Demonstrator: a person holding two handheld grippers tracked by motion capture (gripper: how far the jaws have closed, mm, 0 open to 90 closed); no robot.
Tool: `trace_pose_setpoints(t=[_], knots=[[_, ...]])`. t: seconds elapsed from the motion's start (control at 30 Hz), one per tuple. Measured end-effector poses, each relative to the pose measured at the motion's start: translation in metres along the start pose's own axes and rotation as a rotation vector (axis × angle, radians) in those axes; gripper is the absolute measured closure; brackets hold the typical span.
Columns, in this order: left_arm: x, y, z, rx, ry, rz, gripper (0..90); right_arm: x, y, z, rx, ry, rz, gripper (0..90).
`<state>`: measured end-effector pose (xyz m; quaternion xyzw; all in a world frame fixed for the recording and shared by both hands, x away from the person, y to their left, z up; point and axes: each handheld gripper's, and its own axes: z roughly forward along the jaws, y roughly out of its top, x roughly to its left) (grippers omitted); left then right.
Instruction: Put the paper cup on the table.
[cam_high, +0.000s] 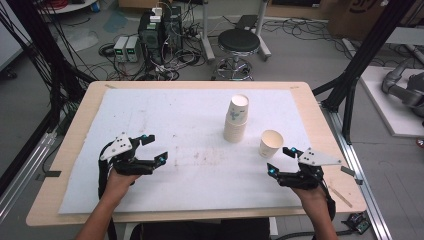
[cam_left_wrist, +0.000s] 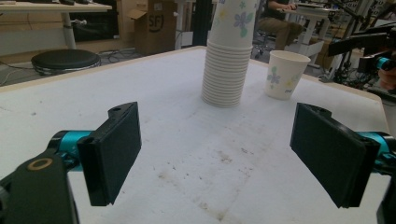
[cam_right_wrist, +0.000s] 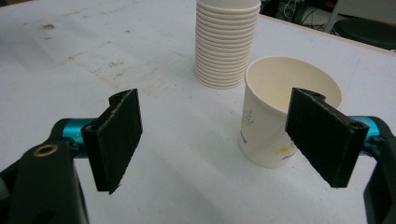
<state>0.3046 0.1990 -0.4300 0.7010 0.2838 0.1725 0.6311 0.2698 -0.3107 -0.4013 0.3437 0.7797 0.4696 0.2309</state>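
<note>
White mat holds the stack and cup right of middle; both my grippers, left and right, are open and empty; I should slide right around the cup, squeeze softly.

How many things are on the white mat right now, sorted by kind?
Stack of paper cups: 1
Single paper cup, standing upright beside the stack, apart from it: 1
Total: 2 things on the white mat. How many cups make up the stack cannot be told exactly.
</note>
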Motion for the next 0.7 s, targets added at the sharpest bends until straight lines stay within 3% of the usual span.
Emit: trace_pose_setpoints(t=[0.7], knots=[[0.0025, 0.0009, -0.0006, -0.002, 0.013, 0.0, 16.4, -0.002, -0.0004, -0.0023, -0.013, -0.011, -0.011, 19.1]])
